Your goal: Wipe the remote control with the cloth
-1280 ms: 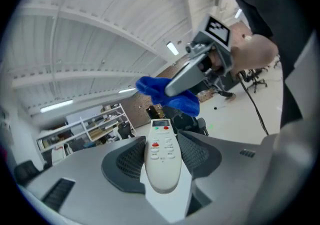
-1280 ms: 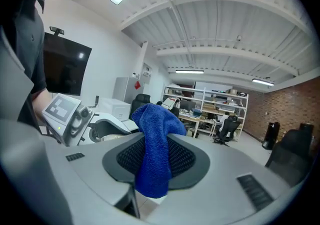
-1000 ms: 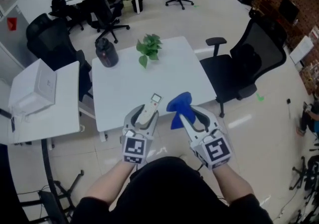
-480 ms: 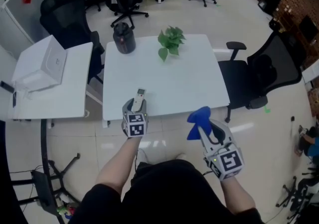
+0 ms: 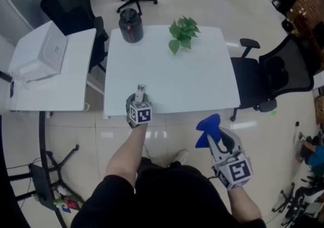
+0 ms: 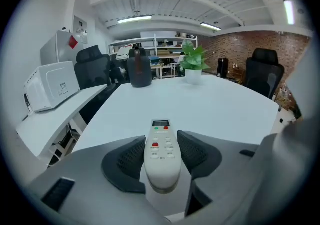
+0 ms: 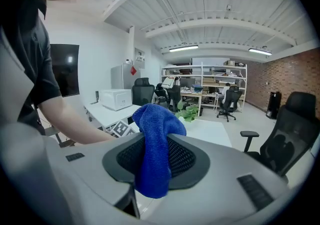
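Note:
A white remote control [image 6: 161, 151] with red and green buttons sits between the jaws of my left gripper [image 6: 162, 153], which is shut on it. In the head view the left gripper [image 5: 137, 104] holds the remote [image 5: 140, 90] low over the front edge of the white table [image 5: 197, 80], its tip pointing across the tabletop. A bunched blue cloth [image 7: 156, 146] is pinched in my right gripper [image 7: 159, 158]. The right gripper [image 5: 218, 137] hangs with the cloth [image 5: 206, 128] off the table's front right corner, over the floor.
On the table's far side stand a dark jug [image 5: 130, 25] and a small green plant [image 5: 183, 31]. A side desk at the left carries a white box [image 5: 40, 55]. A black office chair [image 5: 276, 77] stands right of the table; more chairs [image 5: 68, 6] are behind.
My left gripper has dropped and moved forward with the remote, from in front of my body down to the table's front edge. The right gripper sank a little with the cloth.

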Demonstrator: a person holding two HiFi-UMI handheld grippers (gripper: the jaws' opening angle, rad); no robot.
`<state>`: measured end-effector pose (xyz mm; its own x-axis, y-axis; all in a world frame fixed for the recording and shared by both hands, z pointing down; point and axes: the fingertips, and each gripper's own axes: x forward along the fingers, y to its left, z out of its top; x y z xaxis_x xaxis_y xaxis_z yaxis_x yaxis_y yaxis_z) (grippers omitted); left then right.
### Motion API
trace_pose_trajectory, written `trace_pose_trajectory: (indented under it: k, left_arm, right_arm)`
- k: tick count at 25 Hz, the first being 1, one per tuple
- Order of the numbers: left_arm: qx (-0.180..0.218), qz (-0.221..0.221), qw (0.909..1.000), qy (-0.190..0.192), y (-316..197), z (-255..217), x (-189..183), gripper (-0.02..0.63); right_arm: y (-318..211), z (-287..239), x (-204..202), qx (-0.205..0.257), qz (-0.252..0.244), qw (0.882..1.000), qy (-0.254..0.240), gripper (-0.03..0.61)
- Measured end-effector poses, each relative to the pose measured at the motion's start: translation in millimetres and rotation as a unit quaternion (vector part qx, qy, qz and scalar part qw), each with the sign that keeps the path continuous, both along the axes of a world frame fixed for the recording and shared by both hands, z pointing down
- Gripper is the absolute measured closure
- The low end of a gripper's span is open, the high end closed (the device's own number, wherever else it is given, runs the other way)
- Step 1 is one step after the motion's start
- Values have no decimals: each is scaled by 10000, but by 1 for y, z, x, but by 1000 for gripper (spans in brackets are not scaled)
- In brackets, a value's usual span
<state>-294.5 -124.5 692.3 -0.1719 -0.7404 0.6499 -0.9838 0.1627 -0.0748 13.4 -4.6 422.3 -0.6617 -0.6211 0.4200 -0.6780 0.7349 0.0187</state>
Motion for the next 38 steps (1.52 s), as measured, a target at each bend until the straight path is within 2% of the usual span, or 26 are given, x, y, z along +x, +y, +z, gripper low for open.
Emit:
trace_pose_trajectory:
  k: [9,15,16,21,25,30,33,38]
  left_arm:
    - [-492,-192,9985,167,4,31,-6,407]
    - [-630,-234,9969,397,5,28,-2,403]
    - [-622,-219,9969,429,6,28,-2,384]
    - [-440,-217,9977,468,16,21,-2,362]
    - [-63,-63,9988,487,28,-11,3,362]
    - [380,480,9964,590,53,-61,28,362]
    - [541,790,9931,683,64,-87,43,362]
    - [752,1145,9889,579,76,-124,57,362]
  right_arm:
    - [-4,11,-7,-180,-41,9998,70,456]
    - [-7,14,-12,-235,-55,9997,70,456]
    - [-8,14,-13,-241,-56,9997,66,456]
    - [-16,21,-16,-308,-39,9995,48,456]
    - [-33,34,-23,-535,-7,9982,278,456]
    - [-80,82,-29,-408,74,9976,553,455]
    - [-109,109,-38,-484,82,9956,794,454]
    - [-152,171,-54,-688,39,9884,1353,453]
